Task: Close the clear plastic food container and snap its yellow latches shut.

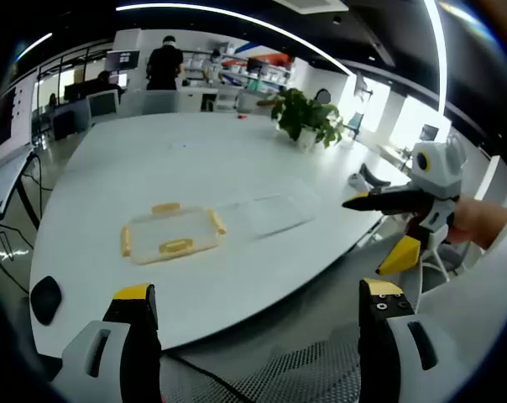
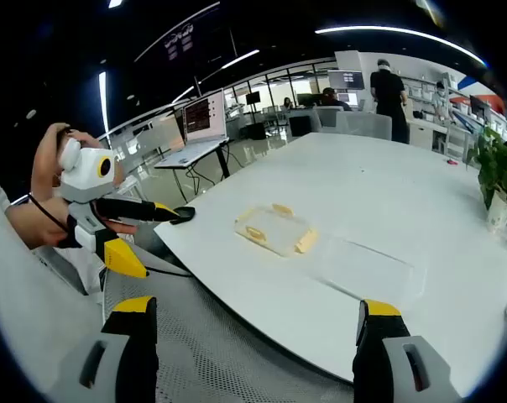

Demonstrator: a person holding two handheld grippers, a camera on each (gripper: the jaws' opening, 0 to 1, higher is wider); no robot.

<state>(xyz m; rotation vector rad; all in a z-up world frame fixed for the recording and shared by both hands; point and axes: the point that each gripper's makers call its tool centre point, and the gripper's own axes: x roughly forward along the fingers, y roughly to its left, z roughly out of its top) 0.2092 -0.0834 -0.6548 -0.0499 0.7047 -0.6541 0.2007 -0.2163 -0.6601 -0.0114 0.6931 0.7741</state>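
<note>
Lid (image 1: 171, 233) yellow-latched, clear container (image 1: 274, 213) beside

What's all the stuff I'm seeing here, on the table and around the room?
Clear plastic lid with yellow latches: one, on the white table, toward its near edge.
Clear plastic container base: one, see-through, beside the lid, apart from it.
Large white table: one.
Potted green plant: one, far side of the table.
Black round object: one, table's corner; too small to identify.
Person in dark top: one, standing in the background.
Desk monitors: several, at background desks.
Left gripper: yellow-tipped jaws apart, off the table.
Right gripper: yellow-tipped jaws apart, off the table.
</note>
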